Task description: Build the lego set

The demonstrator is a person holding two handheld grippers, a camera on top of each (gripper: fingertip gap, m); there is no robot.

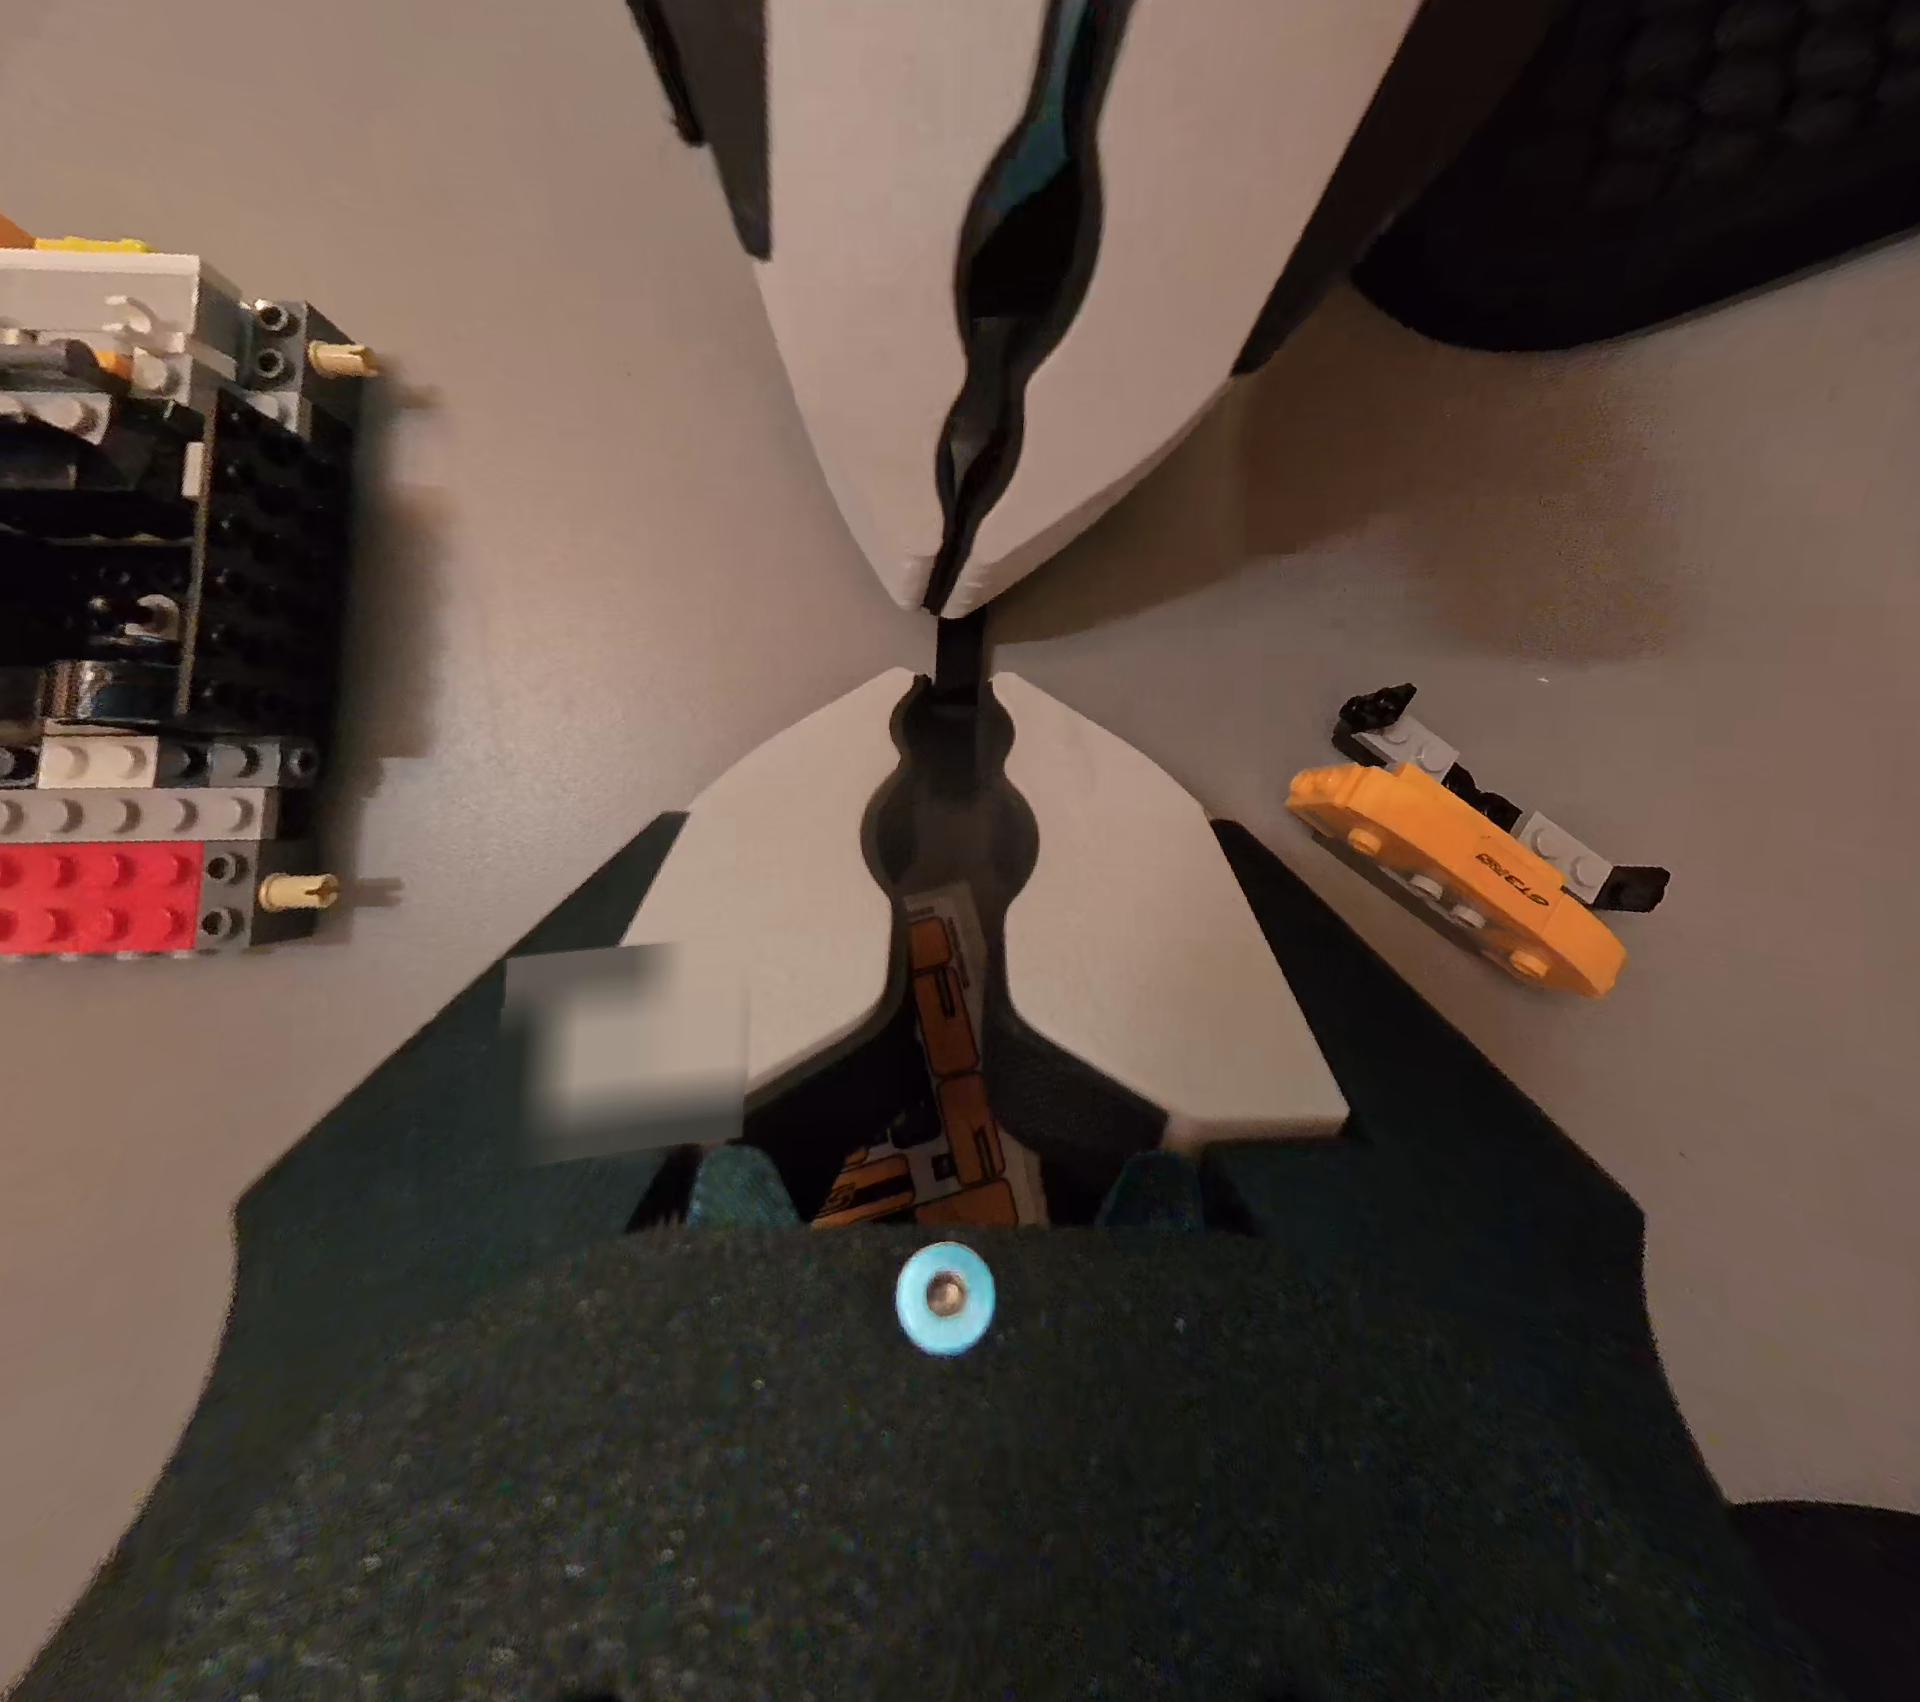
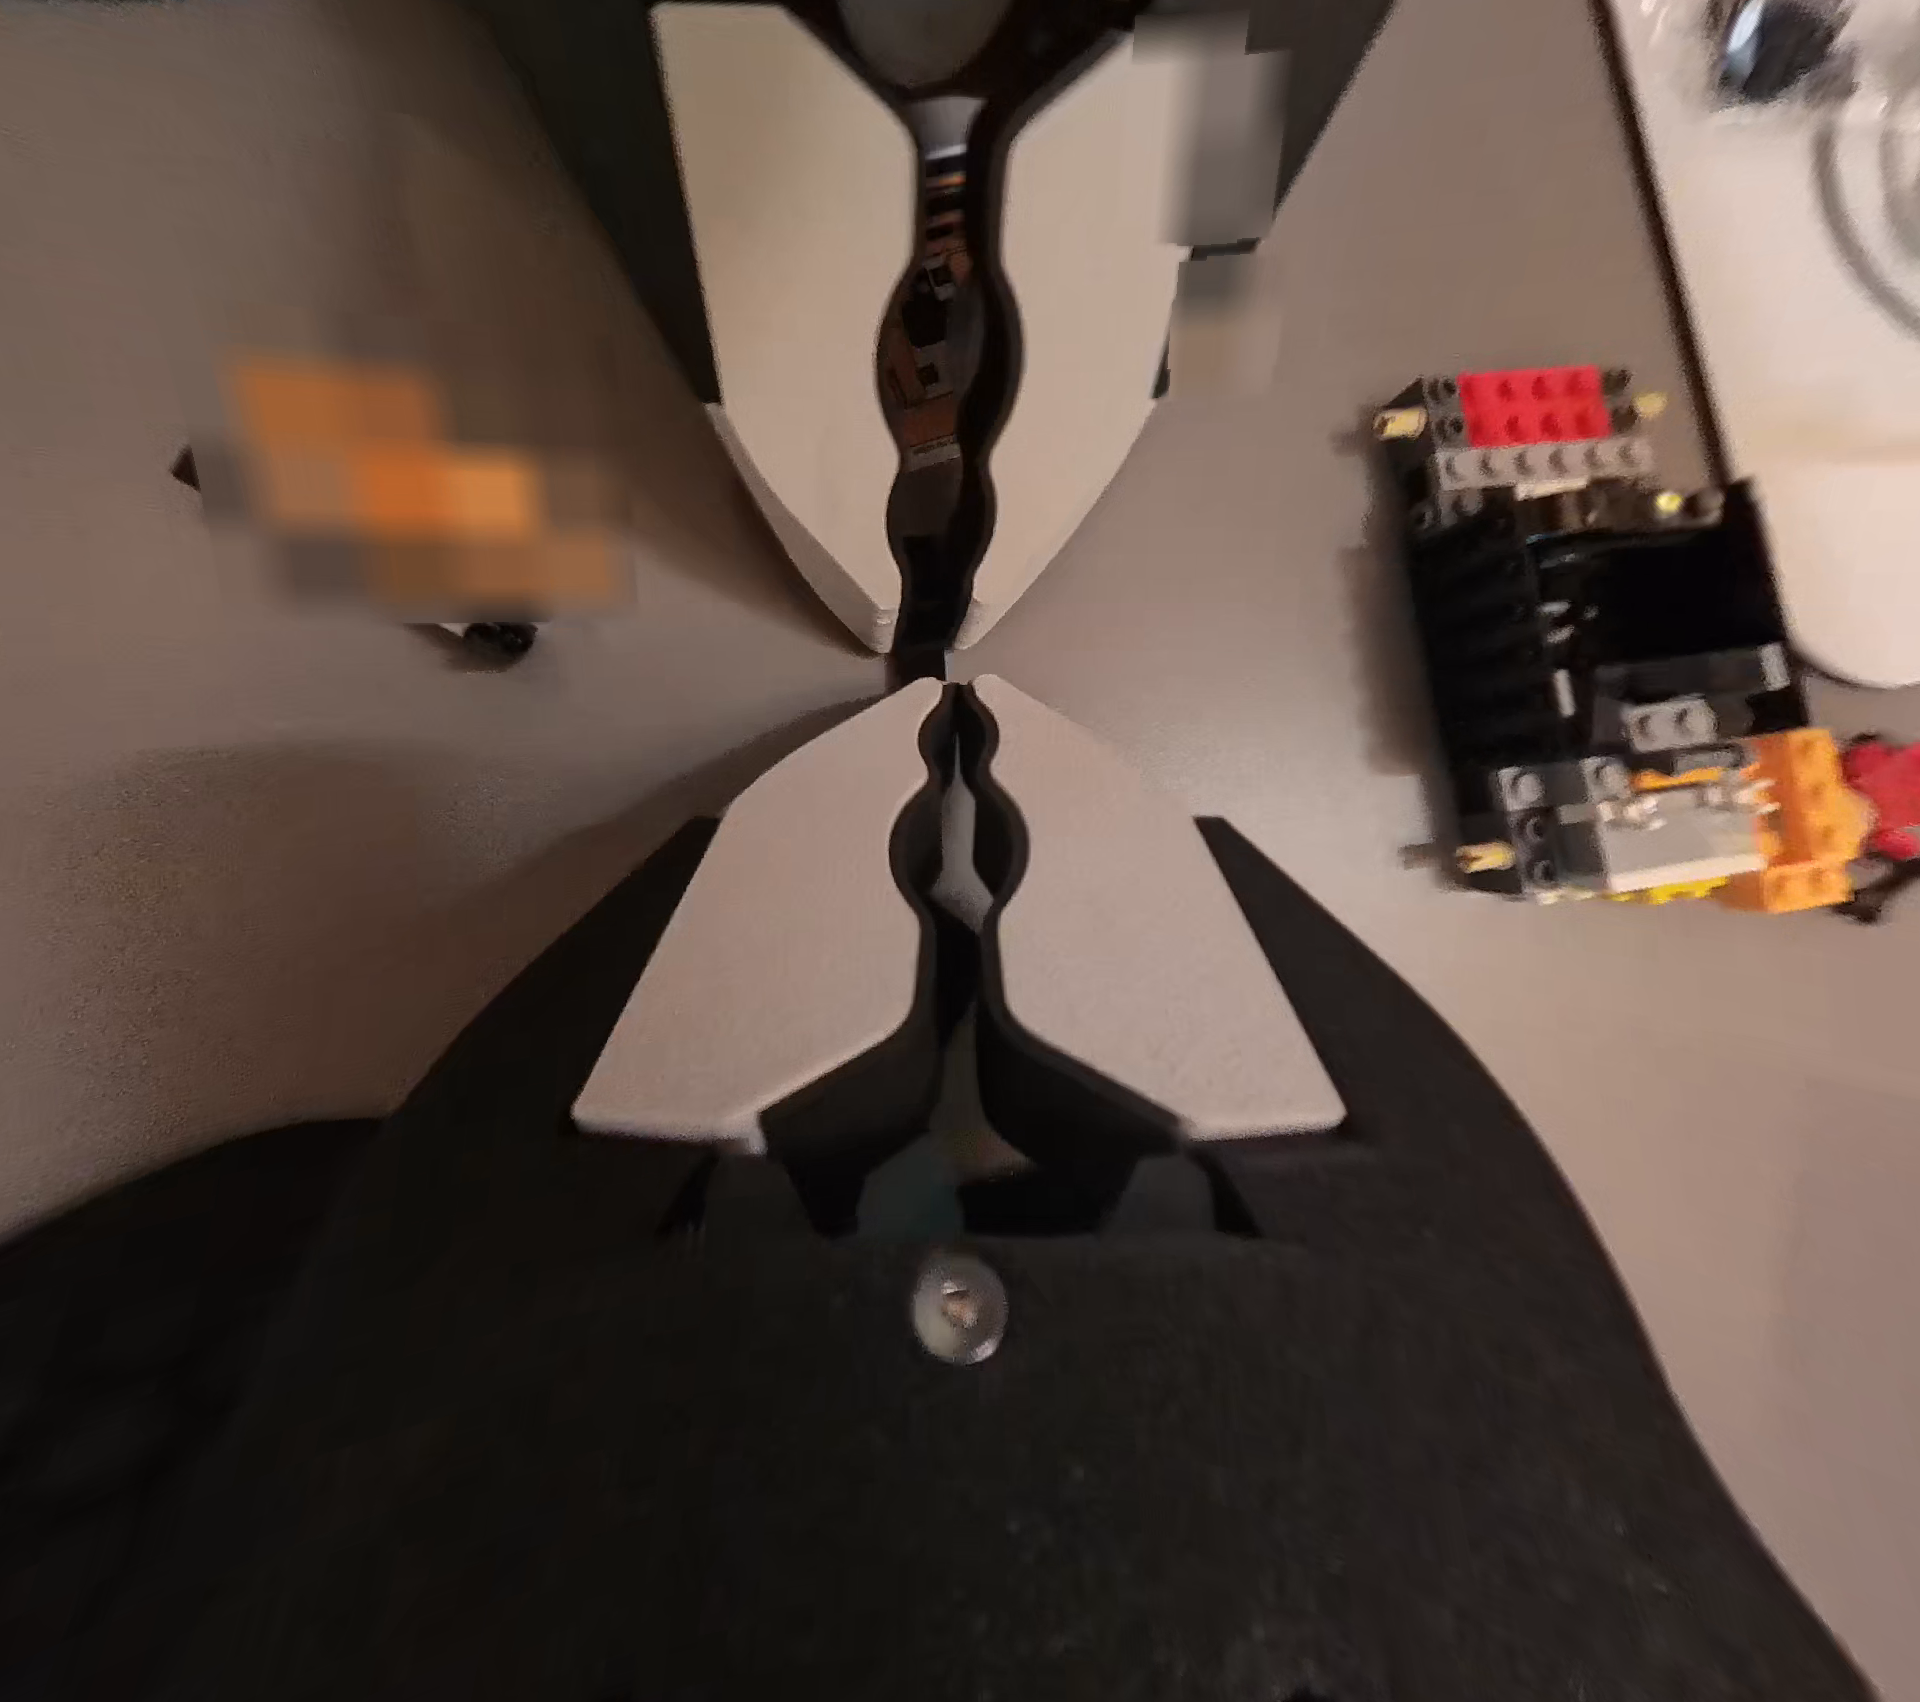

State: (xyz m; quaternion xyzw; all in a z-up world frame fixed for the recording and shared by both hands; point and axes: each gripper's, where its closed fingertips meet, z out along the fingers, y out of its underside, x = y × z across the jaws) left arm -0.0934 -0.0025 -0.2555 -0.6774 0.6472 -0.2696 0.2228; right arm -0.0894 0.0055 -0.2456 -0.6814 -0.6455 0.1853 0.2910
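The two grippers meet tip to tip above the grey table. My left gripper (image 1: 954,684) comes from below in the left wrist view and my right gripper (image 1: 948,603) from above. Both are shut on the same small black lego piece (image 1: 958,650), which bridges the gap between their tips. In the right wrist view my right gripper (image 2: 954,696) is at the bottom, the left gripper (image 2: 920,644) at the top and the black piece (image 2: 920,663) between them. The black, grey and red lego build (image 1: 156,613) lies left of the grippers, apart from them; it shows at the right in the right wrist view (image 2: 1590,665).
An orange and grey lego sub-assembly (image 1: 1455,863) lies on the table to the right. A page with orange drawings (image 1: 951,1081) shows through the left gripper's gap. A black textured object (image 1: 1714,42) fills the far right corner. A white tray (image 2: 1714,364) with small dark parts stands beyond the build. The grippers are tip to tip, or close to it.
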